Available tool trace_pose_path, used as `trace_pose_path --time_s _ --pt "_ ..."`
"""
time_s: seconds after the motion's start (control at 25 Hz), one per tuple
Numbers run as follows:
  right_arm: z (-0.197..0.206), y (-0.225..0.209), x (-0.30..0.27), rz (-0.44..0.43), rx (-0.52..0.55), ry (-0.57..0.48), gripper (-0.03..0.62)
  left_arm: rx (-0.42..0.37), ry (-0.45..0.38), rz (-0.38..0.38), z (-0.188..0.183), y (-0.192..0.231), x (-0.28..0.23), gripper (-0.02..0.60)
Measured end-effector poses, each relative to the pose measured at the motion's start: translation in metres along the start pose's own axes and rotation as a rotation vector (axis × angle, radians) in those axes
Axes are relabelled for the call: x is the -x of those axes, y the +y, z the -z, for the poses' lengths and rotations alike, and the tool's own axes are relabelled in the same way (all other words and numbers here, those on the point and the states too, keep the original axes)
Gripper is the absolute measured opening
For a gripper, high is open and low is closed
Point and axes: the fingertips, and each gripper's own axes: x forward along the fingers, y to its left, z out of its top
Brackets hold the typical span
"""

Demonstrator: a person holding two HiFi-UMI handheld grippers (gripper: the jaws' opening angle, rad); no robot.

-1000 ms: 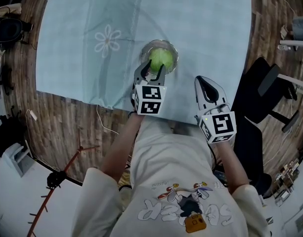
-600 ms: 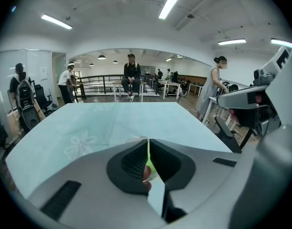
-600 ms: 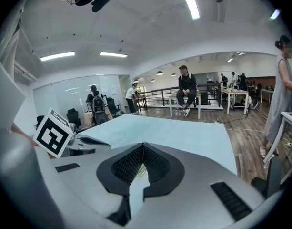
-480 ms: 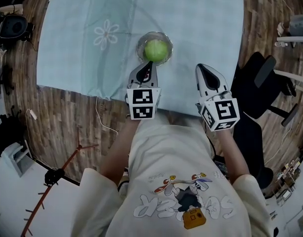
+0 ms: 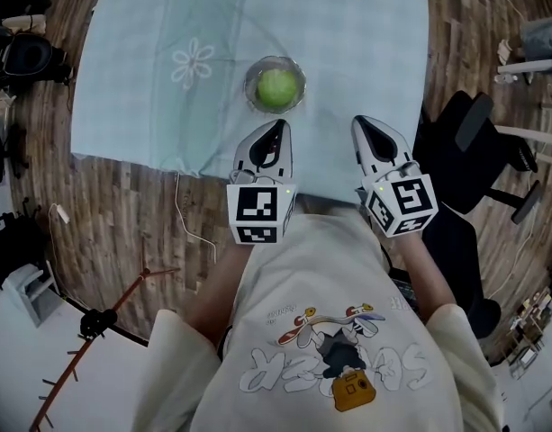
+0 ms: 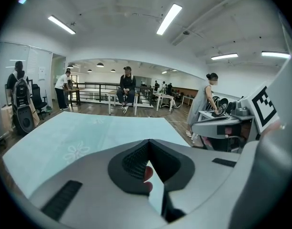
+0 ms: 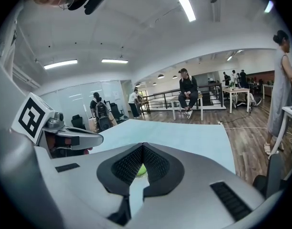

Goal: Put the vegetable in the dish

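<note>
A round green vegetable [image 5: 276,87] lies in a small clear glass dish [image 5: 249,88] on the pale blue cloth [image 5: 357,43]. My left gripper [image 5: 279,125] is shut and empty, held just short of the dish on the near side, apart from it. The right gripper [image 5: 362,121] is also shut and empty, beside the left one over the cloth's near edge. In the left gripper view the left gripper [image 6: 149,141] has its jaws together, and the dish is hidden. In the right gripper view the right gripper [image 7: 143,146] is closed, with the vegetable [image 7: 142,170] peeking through below its tips.
The cloth lies on a round wooden table [image 5: 122,214]. A black office chair [image 5: 478,147] stands at the right. A thin white cable [image 5: 190,221] runs over the near table edge. People stand and sit far off in both gripper views.
The left gripper let go of the vegetable in the dish, closed its jaws, and drew back and up towards the person. The right gripper also pulled back slightly.
</note>
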Motion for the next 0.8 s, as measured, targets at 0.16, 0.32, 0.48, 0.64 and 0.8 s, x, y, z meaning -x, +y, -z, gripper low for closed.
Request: trace_pose_path --time_s 0.16,0.32,0.48,0.64,0.8 --pt "-0.007 0.004 0.014 -0.016 0.008 -0.014 0.018 0.011 -0.031 -0.005 -0.008 -0.009 0.018 0.006" --pt "-0.012 0.008 0.03 -0.033 0.049 -0.019 0.018 0.028 -0.053 -0.007 -0.011 -0.021 0.036 0.006" --pt "-0.014 0.017 0.037 -0.066 0.049 -0.026 0.018 0.045 -0.066 -0.014 -0.011 -0.024 0.054 0.006" --pt "-0.017 0.024 0.038 -0.106 0.083 -0.031 0.018 0.073 -0.09 -0.002 -0.013 -0.03 0.067 0.006" --pt "-0.017 0.027 0.044 -0.139 0.111 -0.034 0.018 0.083 -0.115 0.006 -0.014 -0.043 0.076 0.006"
